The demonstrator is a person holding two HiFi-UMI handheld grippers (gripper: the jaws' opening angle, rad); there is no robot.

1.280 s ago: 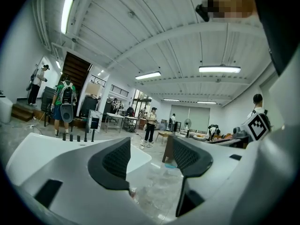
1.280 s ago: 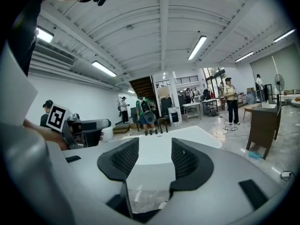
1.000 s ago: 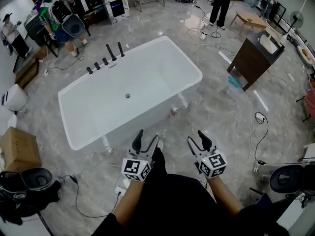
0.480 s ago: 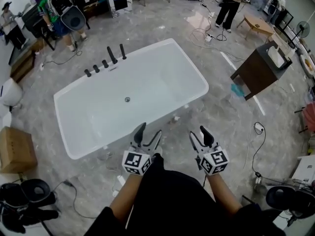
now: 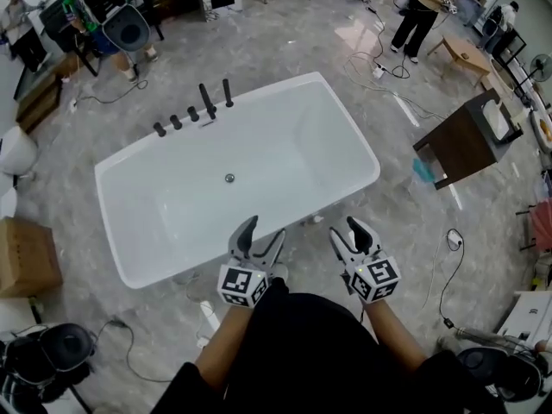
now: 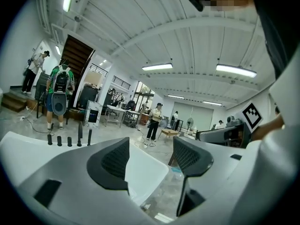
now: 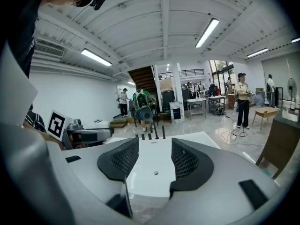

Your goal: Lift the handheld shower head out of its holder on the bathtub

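A white freestanding bathtub (image 5: 341, 136) stands on the grey floor ahead of me. On its far rim is a row of black fittings: three short knobs (image 5: 176, 122) and two taller black pieces, one (image 5: 207, 102) beside the other (image 5: 228, 92); I cannot tell which is the handheld shower head. The same fittings (image 7: 153, 132) show in the right gripper view, and small (image 6: 69, 138) in the left gripper view. My left gripper (image 5: 263, 231) and right gripper (image 5: 345, 231) hover side by side at the tub's near rim, both open and empty, far from the fittings.
A dark wooden cabinet (image 5: 466, 143) stands right of the tub, with cables (image 5: 448, 257) on the floor near it. A cardboard box (image 5: 26, 255) and black equipment (image 5: 47, 356) sit at the left. Several people (image 5: 418, 11) stand in the background.
The view has crept forward, so the tub sits a little nearer and more centred. Both grippers stay open at about the same spacing, now over the tub's near rim.
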